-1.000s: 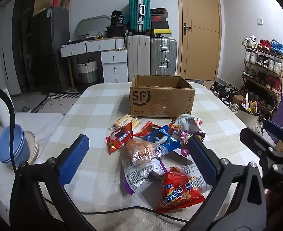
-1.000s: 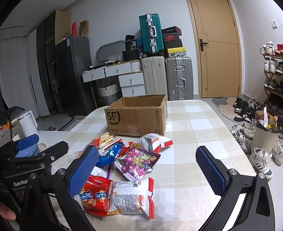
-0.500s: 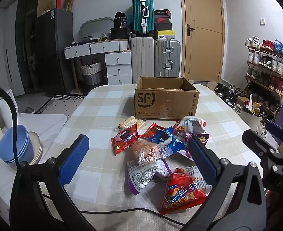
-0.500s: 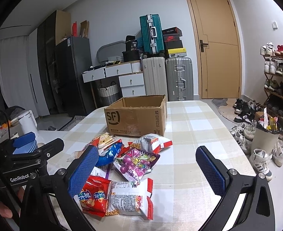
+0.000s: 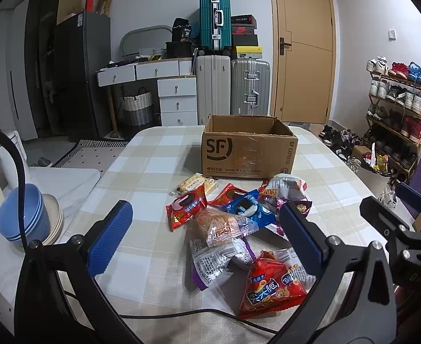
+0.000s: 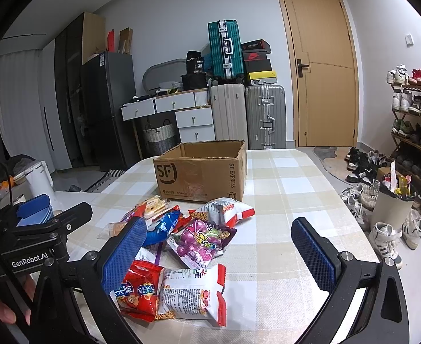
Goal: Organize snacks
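Note:
A pile of snack packets lies on the checked table in front of an open cardboard box (image 5: 249, 149), which also shows in the right wrist view (image 6: 202, 169). Nearest me are a red packet (image 5: 273, 289), a clear bread packet (image 5: 222, 225) and a blue packet (image 5: 246, 207). The right wrist view shows a purple packet (image 6: 202, 240) and a white and red packet (image 6: 193, 293). My left gripper (image 5: 207, 243) is open and empty above the pile's near side. My right gripper (image 6: 219, 258) is open and empty, just right of the pile.
A black cable (image 5: 181, 314) crosses the table's near edge. Stacked blue bowls (image 5: 24, 218) stand on a low white surface at the left. A shoe rack (image 5: 397, 109) and a bin (image 6: 391, 209) stand to the right. Suitcases and drawers line the far wall.
Both grippers have drifted slightly; the box and pile sit a little further right in the left wrist view. Both stay open and nothing was picked up.

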Action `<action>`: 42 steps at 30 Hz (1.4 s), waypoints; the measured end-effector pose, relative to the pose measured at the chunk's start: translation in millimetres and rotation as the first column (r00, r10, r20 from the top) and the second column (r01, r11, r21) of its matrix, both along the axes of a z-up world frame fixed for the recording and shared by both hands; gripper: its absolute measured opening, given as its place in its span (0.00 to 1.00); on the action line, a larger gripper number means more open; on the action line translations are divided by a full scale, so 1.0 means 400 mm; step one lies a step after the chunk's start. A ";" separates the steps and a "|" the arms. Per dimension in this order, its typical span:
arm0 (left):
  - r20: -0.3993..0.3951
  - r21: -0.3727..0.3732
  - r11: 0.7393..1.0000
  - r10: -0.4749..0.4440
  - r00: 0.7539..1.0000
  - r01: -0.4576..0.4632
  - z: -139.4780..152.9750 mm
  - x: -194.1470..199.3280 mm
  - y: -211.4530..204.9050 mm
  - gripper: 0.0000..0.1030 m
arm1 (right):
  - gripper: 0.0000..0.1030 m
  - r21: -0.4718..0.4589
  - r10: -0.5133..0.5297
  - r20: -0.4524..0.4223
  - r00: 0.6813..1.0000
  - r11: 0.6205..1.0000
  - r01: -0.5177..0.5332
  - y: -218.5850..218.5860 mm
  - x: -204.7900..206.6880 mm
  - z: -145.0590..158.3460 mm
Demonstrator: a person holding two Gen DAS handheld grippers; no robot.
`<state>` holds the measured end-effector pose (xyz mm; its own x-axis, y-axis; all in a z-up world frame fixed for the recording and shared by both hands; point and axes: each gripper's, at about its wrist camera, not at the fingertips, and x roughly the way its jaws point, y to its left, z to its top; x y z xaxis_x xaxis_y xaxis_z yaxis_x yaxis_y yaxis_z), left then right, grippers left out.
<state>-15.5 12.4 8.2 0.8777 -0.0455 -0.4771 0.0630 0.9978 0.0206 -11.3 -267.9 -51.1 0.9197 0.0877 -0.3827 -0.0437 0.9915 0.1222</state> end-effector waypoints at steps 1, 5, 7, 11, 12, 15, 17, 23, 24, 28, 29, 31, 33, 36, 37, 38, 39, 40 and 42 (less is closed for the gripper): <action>0.001 0.000 1.000 0.001 1.000 -0.001 0.001 0.000 0.000 0.99 | 1.00 -0.001 0.000 0.002 1.000 1.000 0.000 0.000 -0.001 0.000; 0.000 0.000 1.000 0.001 1.000 -0.001 -0.001 0.002 0.002 0.99 | 1.00 -0.001 0.002 0.002 1.000 1.000 -0.002 0.001 -0.003 0.000; -0.001 0.000 1.000 0.002 1.000 -0.002 0.000 0.002 0.002 0.99 | 1.00 -0.003 0.001 0.001 1.000 1.000 -0.001 0.002 -0.003 -0.001; 0.000 0.000 1.000 0.004 1.000 -0.004 -0.001 0.003 0.005 0.99 | 1.00 -0.004 -0.001 -0.001 1.000 1.000 0.001 0.003 -0.003 0.000; 0.000 0.000 1.000 0.004 1.000 -0.004 -0.001 0.003 0.006 0.99 | 1.00 -0.004 -0.002 -0.002 1.000 1.000 0.002 0.003 -0.003 0.001; 0.000 -0.001 1.000 0.004 1.000 -0.004 -0.002 0.003 0.006 0.99 | 1.00 -0.003 -0.001 -0.003 1.000 1.000 0.001 0.003 -0.004 0.000; -0.002 -0.002 1.000 0.004 1.000 -0.004 -0.002 0.003 0.007 0.99 | 1.00 -0.003 -0.003 -0.005 1.000 1.000 0.003 0.001 -0.005 0.000; -0.006 -0.003 1.000 0.011 1.000 -0.011 -0.010 0.006 0.013 0.99 | 1.00 -0.007 -0.005 -0.011 1.000 1.000 0.005 0.000 -0.006 -0.002; -0.006 -0.003 1.000 0.010 1.000 -0.010 -0.010 0.006 0.013 0.99 | 1.00 -0.009 -0.006 -0.011 1.000 1.000 0.006 0.000 -0.007 -0.002; -0.008 -0.004 1.000 0.011 1.000 -0.011 -0.010 0.006 0.015 0.99 | 1.00 -0.011 -0.009 -0.013 1.000 1.000 0.009 -0.002 -0.005 -0.002; -0.007 -0.004 1.000 0.010 1.000 -0.010 -0.010 0.006 0.012 0.99 | 1.00 -0.011 -0.009 -0.014 1.000 1.000 0.009 -0.002 -0.005 -0.002; -0.007 -0.004 1.000 0.011 1.000 -0.011 -0.010 0.006 0.014 0.99 | 1.00 -0.010 -0.009 -0.014 1.000 1.000 0.009 -0.001 -0.003 -0.002; -0.008 -0.003 1.000 0.013 1.000 -0.013 -0.011 0.007 0.015 0.99 | 1.00 -0.014 -0.011 -0.016 1.000 1.000 0.011 -0.002 -0.004 -0.002; -0.019 -0.009 1.000 0.029 0.999 -0.030 -0.018 0.015 0.037 0.99 | 1.00 -0.025 -0.017 -0.024 1.000 1.000 0.017 -0.002 -0.001 -0.001; -0.026 -0.010 0.999 0.039 0.999 -0.040 -0.019 0.020 0.049 0.99 | 1.00 -0.029 -0.016 -0.027 0.999 0.999 0.015 -0.002 0.002 0.000; -0.036 -0.009 0.999 0.050 0.998 -0.050 -0.020 0.030 0.063 0.99 | 1.00 -0.027 -0.007 -0.031 0.999 1.000 0.006 -0.005 0.002 0.000; -0.051 -0.005 0.998 0.069 0.996 -0.069 -0.020 0.043 0.085 0.99 | 1.00 -0.018 0.006 -0.034 0.999 1.000 -0.007 -0.008 0.004 0.002; -0.069 -0.008 0.996 0.089 0.994 -0.090 -0.021 0.056 0.104 0.99 | 1.00 -0.013 0.014 -0.036 0.999 1.000 -0.014 -0.007 0.006 0.002; -0.129 -0.090 0.990 0.094 0.987 -0.106 -0.027 0.092 0.163 0.99 | 1.00 0.012 0.033 -0.045 0.998 0.999 -0.033 -0.012 0.010 0.002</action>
